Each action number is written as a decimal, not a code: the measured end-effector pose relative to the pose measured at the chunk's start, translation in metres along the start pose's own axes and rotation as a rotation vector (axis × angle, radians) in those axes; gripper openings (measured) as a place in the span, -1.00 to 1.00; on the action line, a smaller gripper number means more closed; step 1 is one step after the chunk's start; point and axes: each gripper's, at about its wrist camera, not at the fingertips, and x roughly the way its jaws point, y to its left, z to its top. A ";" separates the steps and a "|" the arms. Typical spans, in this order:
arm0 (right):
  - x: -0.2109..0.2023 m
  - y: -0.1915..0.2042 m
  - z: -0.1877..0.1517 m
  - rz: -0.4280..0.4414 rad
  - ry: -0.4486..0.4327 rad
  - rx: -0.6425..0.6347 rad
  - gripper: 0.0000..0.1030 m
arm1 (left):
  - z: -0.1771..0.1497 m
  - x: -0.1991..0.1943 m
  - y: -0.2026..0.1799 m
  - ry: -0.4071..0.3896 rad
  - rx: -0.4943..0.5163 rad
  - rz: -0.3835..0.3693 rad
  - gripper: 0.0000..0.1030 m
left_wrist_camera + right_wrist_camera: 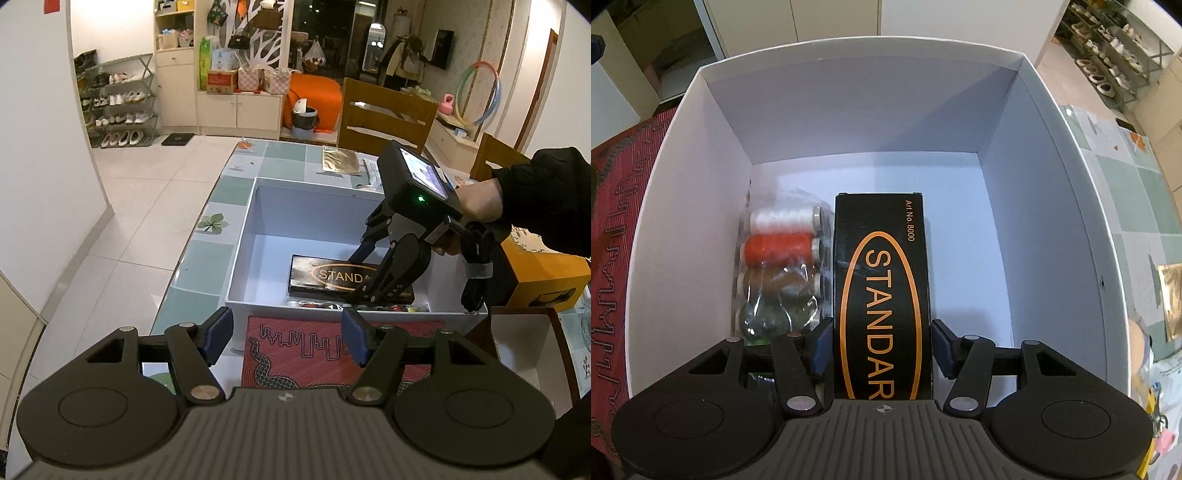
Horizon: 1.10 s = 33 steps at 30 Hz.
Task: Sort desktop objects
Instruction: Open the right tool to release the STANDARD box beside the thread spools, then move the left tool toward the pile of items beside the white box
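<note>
A white open box (240, 236) stands on the tiled table; it also shows in the right wrist view (687, 155). Inside lie a black "STANDARD" box (325, 275) (881, 266) and a clear pack of thread spools (783, 266). My right gripper (881, 349) reaches into the white box, its jaws open on either side of the black box with a small gap at the right pad (942, 343). It also shows in the left wrist view (364, 273). My left gripper (286, 334) is open and empty, above a red patterned booklet (314, 354) in front of the white box.
A yellow box (546, 280) stands right of the white box. A gold foil sheet (340, 158) and papers lie behind it. Wooden chairs (384, 118) stand past the table's far edge. A brown-rimmed tray (524, 339) is at the right.
</note>
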 end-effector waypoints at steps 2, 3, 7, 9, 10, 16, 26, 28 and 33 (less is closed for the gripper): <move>0.000 0.000 -0.001 -0.004 -0.004 0.009 0.14 | 0.001 0.001 0.000 0.000 0.003 0.000 0.38; -0.003 0.000 -0.002 -0.008 -0.020 0.015 0.15 | 0.003 0.003 0.000 -0.001 0.005 -0.001 0.38; -0.015 -0.003 -0.001 -0.015 -0.064 0.059 0.20 | 0.007 0.011 0.003 -0.005 0.012 -0.003 0.38; -0.022 -0.004 -0.002 -0.023 -0.083 0.076 0.20 | 0.008 0.012 0.002 -0.009 0.016 -0.004 0.38; -0.025 -0.004 -0.002 -0.027 -0.093 0.084 0.21 | 0.008 0.012 0.002 -0.011 0.018 -0.005 0.38; -0.046 -0.003 -0.009 -0.049 -0.146 0.139 0.20 | 0.009 0.014 0.001 -0.022 0.030 -0.012 0.38; -0.093 0.000 -0.036 -0.111 -0.254 0.312 0.21 | 0.013 0.021 0.000 -0.040 0.051 -0.048 0.47; -0.103 0.002 -0.042 -0.135 -0.280 0.354 0.20 | 0.016 0.023 0.000 -0.046 0.064 -0.056 0.48; -0.132 0.001 -0.060 -0.208 -0.350 0.507 0.20 | 0.028 0.030 -0.001 -0.069 0.091 -0.072 0.51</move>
